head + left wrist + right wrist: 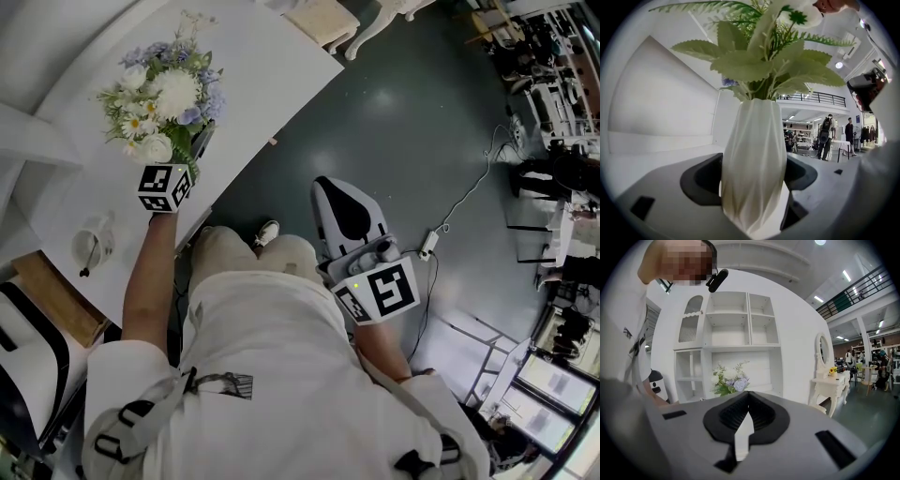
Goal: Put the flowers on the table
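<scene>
— Counting from the left: one glass [92,246] stood on the white table [253,66], and the left gripper [192,150] clamped one white vase [752,154] upright, with one bunch of flowers [164,98] in it, over that tabletop.
— And the right gripper [747,404]?
— That made two, and it hung off the table, jaws pressed together on nothing.
</scene>
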Demonstrator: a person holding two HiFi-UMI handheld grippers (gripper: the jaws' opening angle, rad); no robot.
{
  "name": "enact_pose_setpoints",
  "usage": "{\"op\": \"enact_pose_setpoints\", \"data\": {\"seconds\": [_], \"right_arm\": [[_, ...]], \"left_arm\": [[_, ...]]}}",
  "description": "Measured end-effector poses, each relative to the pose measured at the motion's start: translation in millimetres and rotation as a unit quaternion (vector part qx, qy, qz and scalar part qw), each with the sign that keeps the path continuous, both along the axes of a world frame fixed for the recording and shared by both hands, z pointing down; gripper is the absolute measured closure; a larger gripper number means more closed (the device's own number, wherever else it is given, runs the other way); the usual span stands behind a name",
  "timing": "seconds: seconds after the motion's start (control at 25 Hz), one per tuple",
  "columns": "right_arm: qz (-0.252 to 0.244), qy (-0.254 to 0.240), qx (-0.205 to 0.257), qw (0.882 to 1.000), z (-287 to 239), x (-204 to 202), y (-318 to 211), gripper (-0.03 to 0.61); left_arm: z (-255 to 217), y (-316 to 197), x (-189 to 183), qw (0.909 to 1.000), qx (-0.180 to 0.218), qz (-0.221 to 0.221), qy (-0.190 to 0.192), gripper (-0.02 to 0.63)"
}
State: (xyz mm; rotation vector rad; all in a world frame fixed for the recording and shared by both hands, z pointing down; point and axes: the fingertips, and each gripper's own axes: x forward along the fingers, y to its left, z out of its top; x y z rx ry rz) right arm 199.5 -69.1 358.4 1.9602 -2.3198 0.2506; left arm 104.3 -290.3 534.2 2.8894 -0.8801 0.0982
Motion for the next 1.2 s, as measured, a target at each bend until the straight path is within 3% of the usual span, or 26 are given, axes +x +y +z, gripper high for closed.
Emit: {"op": "enact_pose_setpoints", "data": {"seconds": [0.12,0.24,0.32,0.72,1.2], "right_arm": [[-0.003,0.000,0.000,1.000,-0.2,-2.8,-2.8,0.568],[-0.004,-0.001,-0.001,1.000,0.3,-4.0,-4.3,0.568],[-0.005,-0.003,-0.002,1.000,1.1,-4.3,-5.3,0.568],[-0.024,-0.019,0.004,1.000,-3.1,-10.4,-15.9,0.568],[-0.074,-0.038,0.022,0.996,-17.6,-23.3,-40.6,0.568]], "left_arm": [[1.7,-1.1,-0.2,1.0000,-0.004,0.000,-0.006,0.250],[1.1,-3.0,-3.3,0.9998,0.006,-0.012,-0.013,0.151],[0.3,-2.1,-5.5,0.9997,0.009,-0.014,-0.017,0.135],[-4.5,17.6,-27.6,0.9991,-0.004,-0.022,-0.036,0.133],[-32.2,52.1,-91.7,0.9923,-0.029,-0.104,-0.061,0.144]]}}
